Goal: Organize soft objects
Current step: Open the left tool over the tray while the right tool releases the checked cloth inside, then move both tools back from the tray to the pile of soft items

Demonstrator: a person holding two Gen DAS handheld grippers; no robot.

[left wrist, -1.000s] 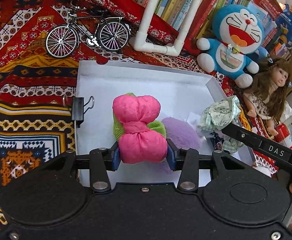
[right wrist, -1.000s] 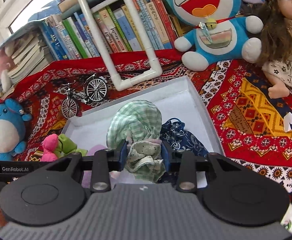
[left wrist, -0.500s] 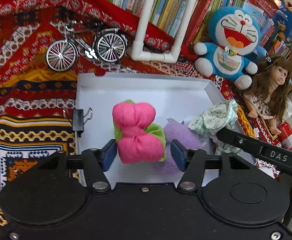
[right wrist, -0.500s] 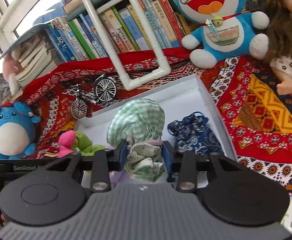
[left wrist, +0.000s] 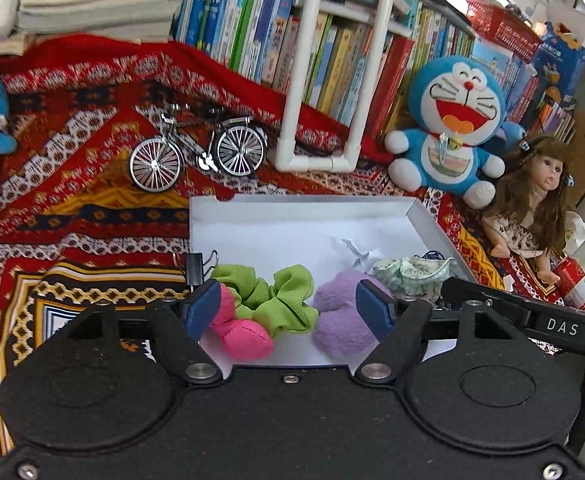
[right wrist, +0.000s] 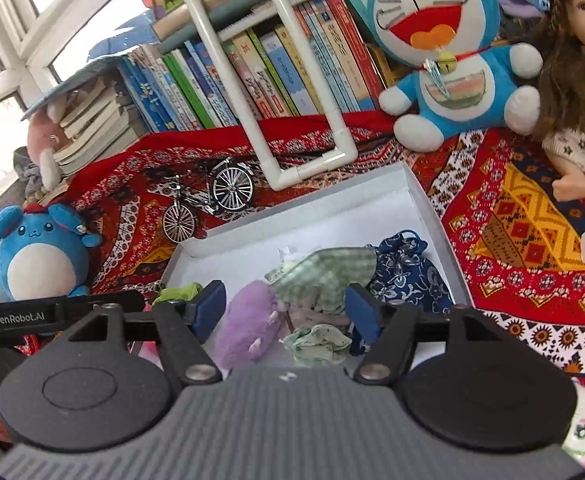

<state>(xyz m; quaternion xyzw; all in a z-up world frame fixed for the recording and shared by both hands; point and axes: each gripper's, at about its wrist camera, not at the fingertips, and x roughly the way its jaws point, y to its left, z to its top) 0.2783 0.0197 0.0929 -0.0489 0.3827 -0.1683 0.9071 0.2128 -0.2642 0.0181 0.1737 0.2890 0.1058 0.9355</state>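
A white shallow box (left wrist: 304, 208) (right wrist: 420, 200) lies on the patterned cloth. In it lie a pink and green soft toy (left wrist: 260, 312), a purple plush (left wrist: 340, 320) (right wrist: 248, 328), a green checked cloth bundle (right wrist: 324, 280) (left wrist: 408, 274) and a dark blue patterned pouch (right wrist: 408, 276). My left gripper (left wrist: 288, 312) is open and empty, just above the pink and green toy at the box's near edge. My right gripper (right wrist: 286, 312) is open and empty above the purple plush and the checked bundle.
A toy bicycle (left wrist: 196, 156) (right wrist: 208, 200) and a white pipe frame (left wrist: 324, 120) stand behind the box. A Doraemon plush (left wrist: 452, 128) and a doll (left wrist: 532, 200) sit at the right. A blue plush (right wrist: 40, 252) sits at the left. A binder clip (left wrist: 198, 266) grips the box's left wall.
Both grippers have opened and drawn back. The pink and green toy and the checked bundle were let go and now lie in the box.
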